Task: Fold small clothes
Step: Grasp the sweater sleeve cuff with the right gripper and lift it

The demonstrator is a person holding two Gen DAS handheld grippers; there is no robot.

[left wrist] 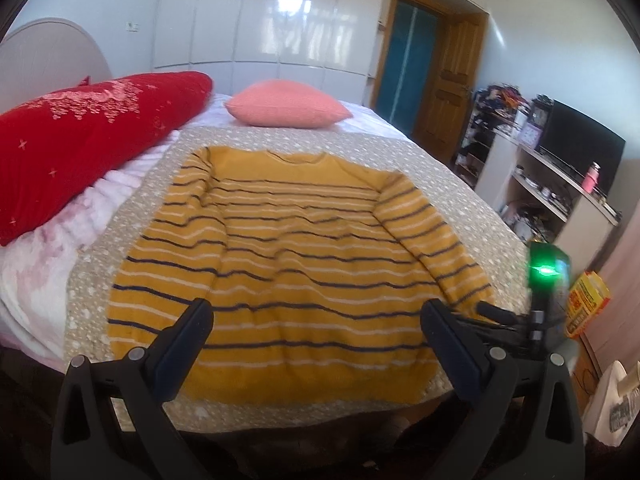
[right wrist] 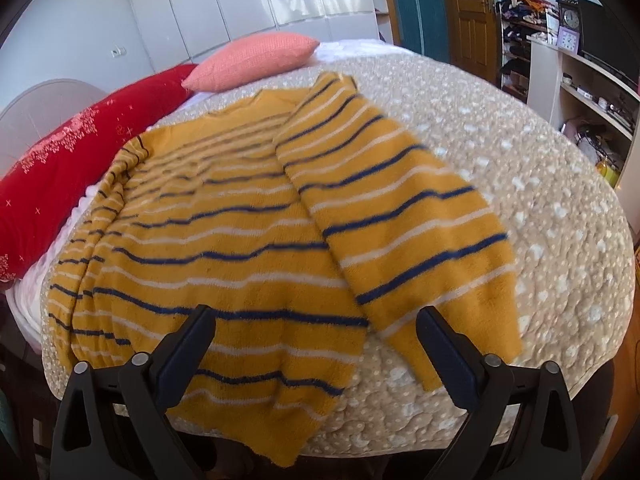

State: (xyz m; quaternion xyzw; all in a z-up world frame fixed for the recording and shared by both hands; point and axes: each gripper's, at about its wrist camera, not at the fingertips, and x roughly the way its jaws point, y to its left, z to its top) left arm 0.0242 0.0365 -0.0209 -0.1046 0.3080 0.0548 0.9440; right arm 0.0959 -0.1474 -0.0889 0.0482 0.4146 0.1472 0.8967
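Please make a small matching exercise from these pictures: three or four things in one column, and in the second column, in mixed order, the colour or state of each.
Things:
1. sweater
2. long pillow
3. small cushion
4. left tongs

Colour or state:
A. pink
B. open, holding nothing
C. mustard yellow with dark and white stripes, spread flat on the bed
D. red with a pale pattern

Right pairs: 1-C, 2-D, 3-A, 4-B

You face a bed (left wrist: 440,184) under a beige dotted quilt, glossy white wardrobes (left wrist: 280,20) reflecting window light behind it, a wooden door (left wrist: 448,92) and cluttered shelves (left wrist: 540,184) to your right.
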